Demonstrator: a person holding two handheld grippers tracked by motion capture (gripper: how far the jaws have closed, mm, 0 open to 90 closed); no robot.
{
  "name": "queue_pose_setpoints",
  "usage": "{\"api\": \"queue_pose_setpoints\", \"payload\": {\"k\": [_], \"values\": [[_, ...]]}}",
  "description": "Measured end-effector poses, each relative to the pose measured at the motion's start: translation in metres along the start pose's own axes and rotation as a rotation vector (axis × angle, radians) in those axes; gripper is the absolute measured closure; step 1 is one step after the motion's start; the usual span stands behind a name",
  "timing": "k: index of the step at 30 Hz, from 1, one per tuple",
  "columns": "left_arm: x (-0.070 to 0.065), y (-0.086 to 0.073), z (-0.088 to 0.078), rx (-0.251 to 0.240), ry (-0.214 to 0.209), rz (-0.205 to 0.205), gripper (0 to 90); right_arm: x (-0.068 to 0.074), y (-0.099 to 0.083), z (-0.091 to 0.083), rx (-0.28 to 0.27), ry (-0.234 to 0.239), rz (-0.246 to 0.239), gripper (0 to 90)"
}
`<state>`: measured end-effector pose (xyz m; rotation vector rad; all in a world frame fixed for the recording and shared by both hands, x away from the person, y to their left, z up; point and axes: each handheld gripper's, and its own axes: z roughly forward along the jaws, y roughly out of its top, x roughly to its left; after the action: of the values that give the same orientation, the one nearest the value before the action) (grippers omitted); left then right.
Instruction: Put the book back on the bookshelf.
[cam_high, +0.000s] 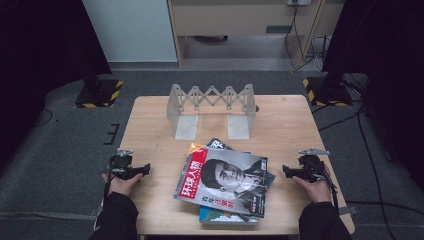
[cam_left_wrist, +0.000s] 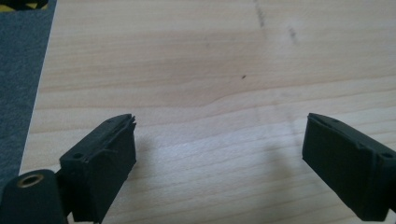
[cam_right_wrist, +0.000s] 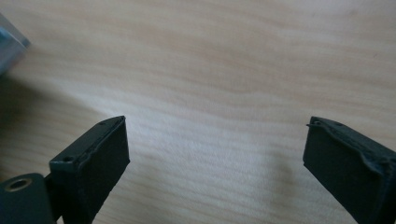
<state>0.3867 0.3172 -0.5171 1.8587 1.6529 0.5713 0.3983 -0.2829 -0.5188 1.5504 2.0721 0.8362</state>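
Observation:
A pile of magazines (cam_high: 225, 182) lies near the front middle of the wooden table (cam_high: 150, 125); the top one has a red title strip and a portrait cover. A clear folding rack (cam_high: 211, 107) stands behind it at the far side. My left gripper (cam_high: 146, 169) rests low at the table's left edge, pointing toward the pile, and its jaws stand wide apart over bare wood (cam_left_wrist: 219, 140). My right gripper (cam_high: 285, 171) sits to the right of the pile, also open with nothing between its fingers (cam_right_wrist: 217, 144).
Dark stands with yellow-black striped bases (cam_high: 97, 92) flank the table on the grey carpet. Cables (cam_high: 360, 125) run across the floor at the right. A wooden cabinet (cam_high: 240, 20) stands beyond the table.

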Motion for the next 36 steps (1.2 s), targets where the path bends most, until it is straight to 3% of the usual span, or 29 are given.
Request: {"api": "queue_pose_setpoints", "payload": {"k": [3, 4, 13, 14, 21, 27, 36], "values": [[-0.004, 0.002, -0.008, -0.027, -0.024, -0.019, 11.7, 0.001, 0.003, -0.005, -0.017, -0.002, 0.019, 7.8], [-0.008, 0.004, -0.015, -0.05, -0.052, -0.026, 12.5, 0.001, 0.006, -0.011, -0.031, 0.004, 0.051, 8.4], [-0.023, 0.008, -0.035, -0.103, -0.108, -0.011, 14.8, 0.008, 0.015, -0.027, -0.087, 0.015, 0.118, 10.0], [-0.026, 0.009, -0.039, -0.12, -0.129, -0.011, 14.8, 0.01, 0.017, -0.031, -0.094, 0.023, 0.121, 9.9], [-0.042, 0.008, -0.053, -0.171, -0.176, 0.025, 17.1, 0.018, 0.023, -0.044, -0.154, 0.041, 0.112, 9.0], [-0.052, 0.007, -0.057, -0.171, -0.216, 0.042, 18.4, 0.025, 0.026, -0.054, -0.189, 0.056, 0.1, 9.2], [-0.07, 0.001, -0.07, -0.169, -0.291, 0.066, 23.0, 0.053, 0.035, -0.066, -0.22, 0.118, 0.045, 9.1]]}}
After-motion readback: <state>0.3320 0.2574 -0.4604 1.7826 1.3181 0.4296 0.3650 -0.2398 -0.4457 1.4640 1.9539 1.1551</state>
